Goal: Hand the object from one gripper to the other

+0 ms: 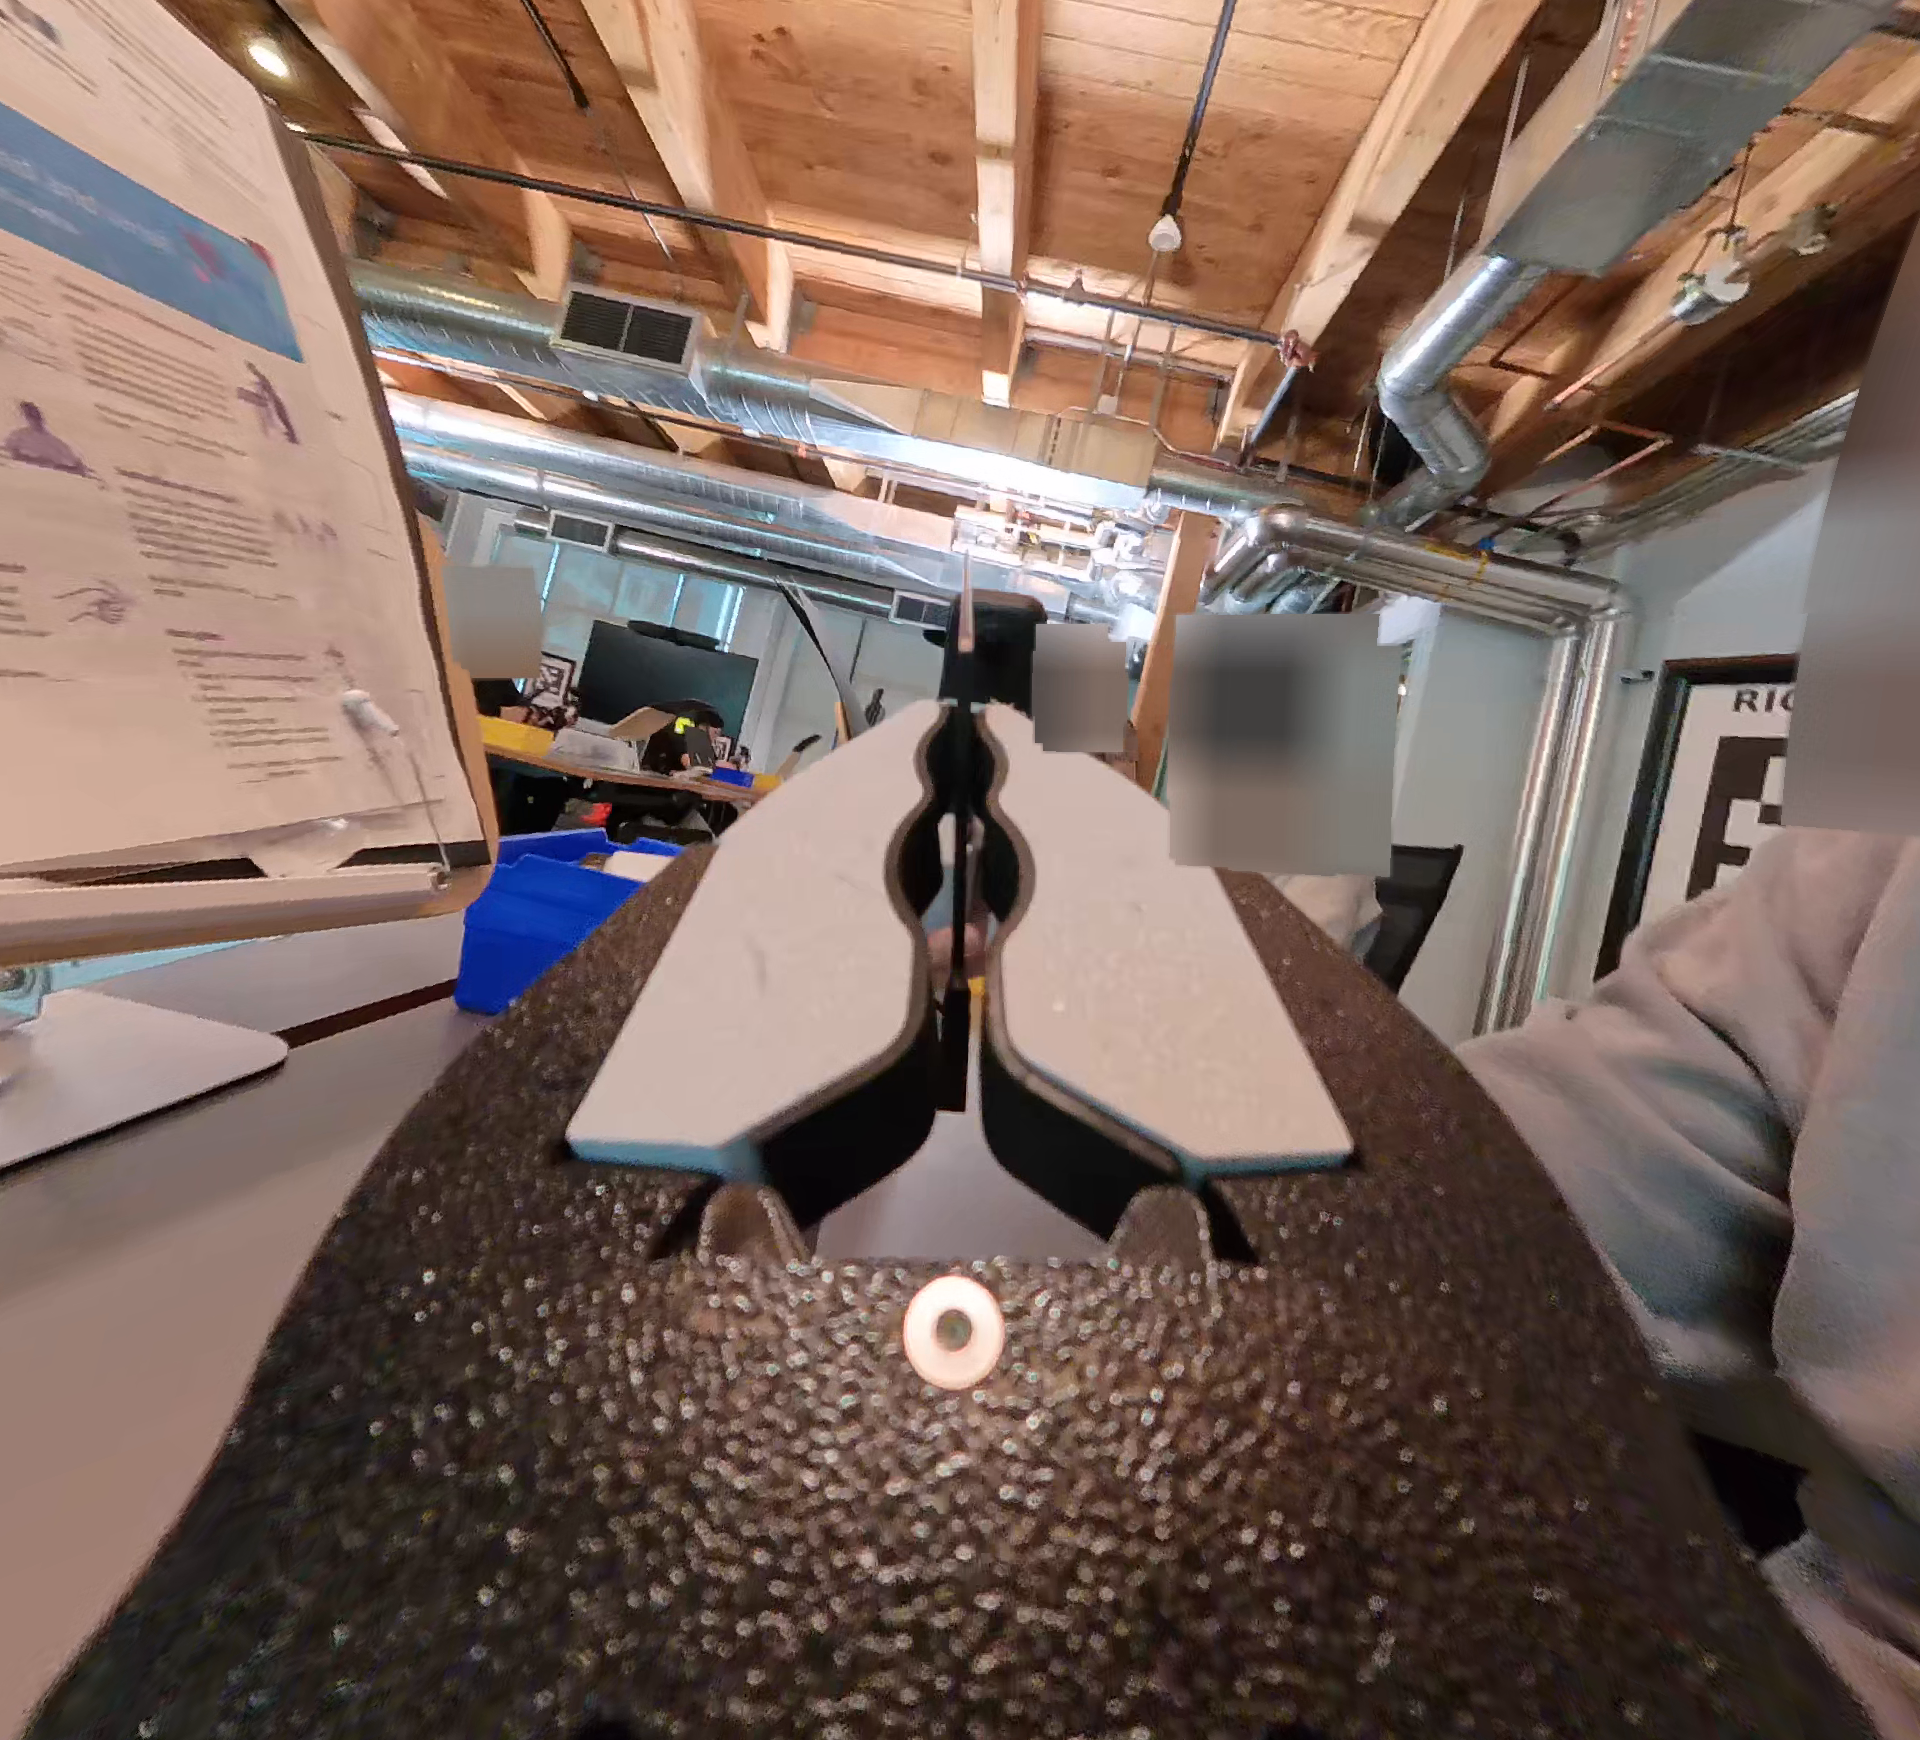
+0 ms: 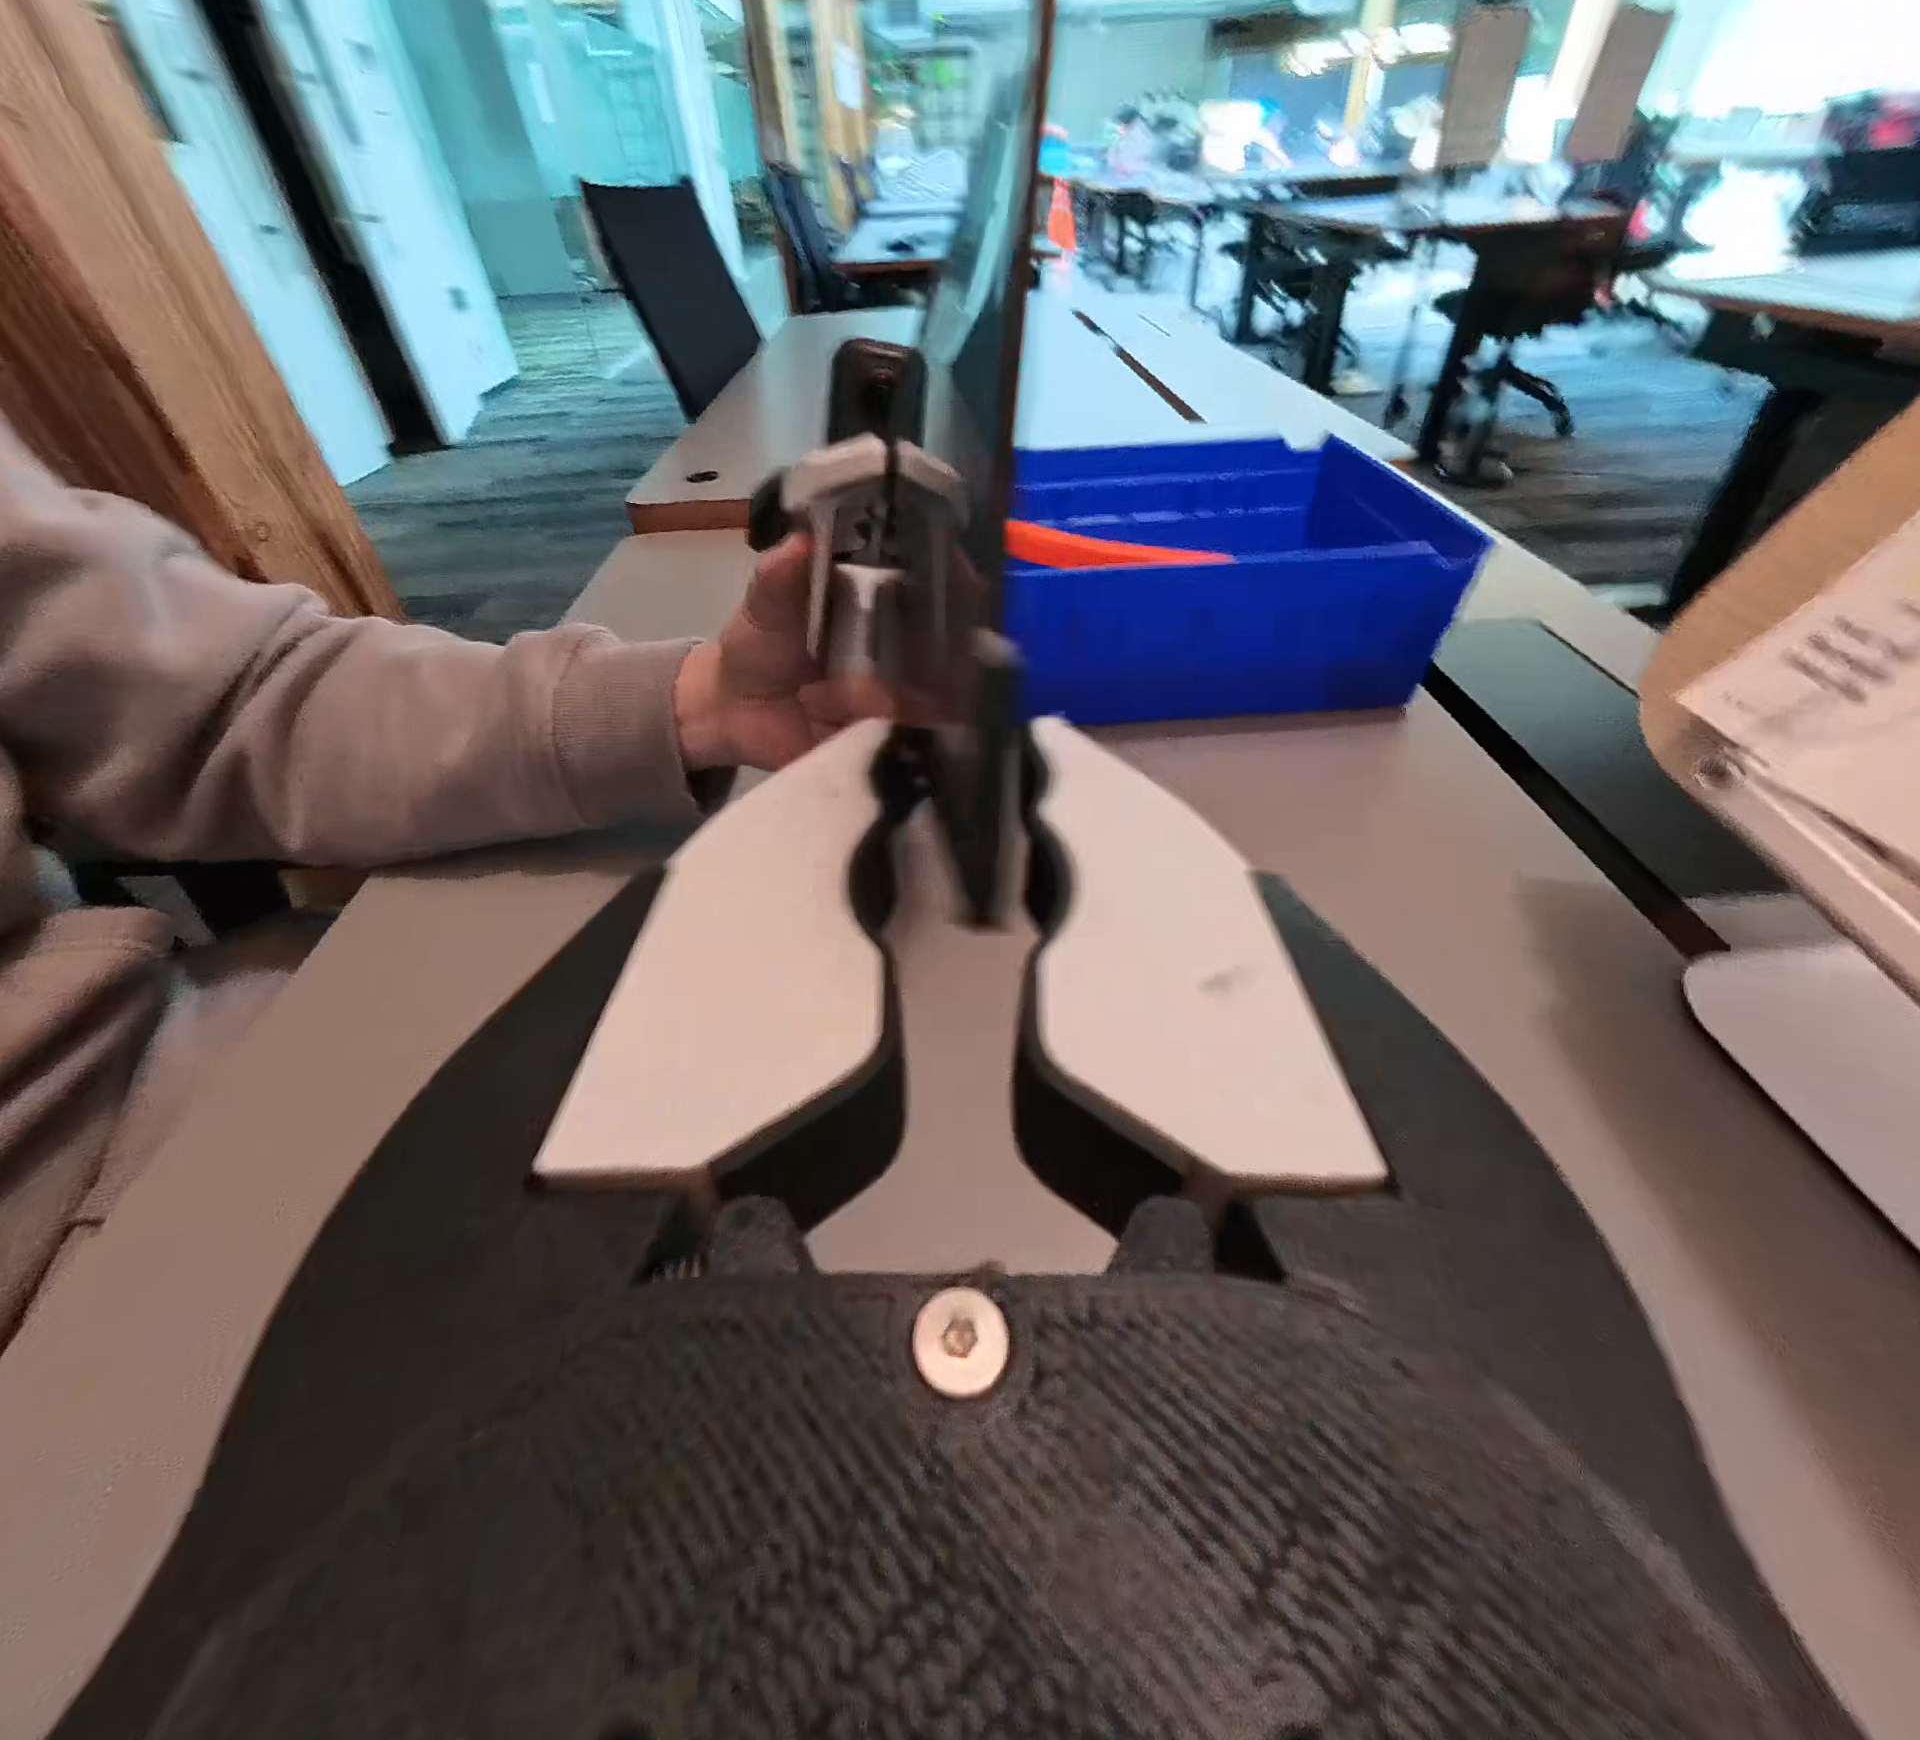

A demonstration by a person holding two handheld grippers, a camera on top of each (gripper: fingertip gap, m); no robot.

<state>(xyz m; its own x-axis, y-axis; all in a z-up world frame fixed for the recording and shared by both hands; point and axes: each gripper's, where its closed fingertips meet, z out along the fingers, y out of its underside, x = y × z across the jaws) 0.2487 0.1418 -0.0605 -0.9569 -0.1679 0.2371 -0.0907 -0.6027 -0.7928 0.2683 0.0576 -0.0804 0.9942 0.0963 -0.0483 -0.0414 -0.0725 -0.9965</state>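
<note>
Pebbled black housing filled the foreground of the left wrist view, and beyond it the left tongs (image 1: 961,714) were closed almost completely, pinching a thin, dark, flat object (image 1: 957,911) seen edge-on between the pale fingers (image 1: 790,952). From the right wrist view, that same flat dark object (image 2: 992,464) rose upright and slightly tilted above the tabletop (image 2: 1351,859), its lower end sitting between the right tongs (image 2: 961,745), whose fingers stood a little apart; motion blur left it unclear whether they already pressed on it. A blue bin (image 2: 1226,578) lay behind. By my reading the handover was midway: both tongs met at the object, with the left's release and the right's firm hold left to do.
</note>
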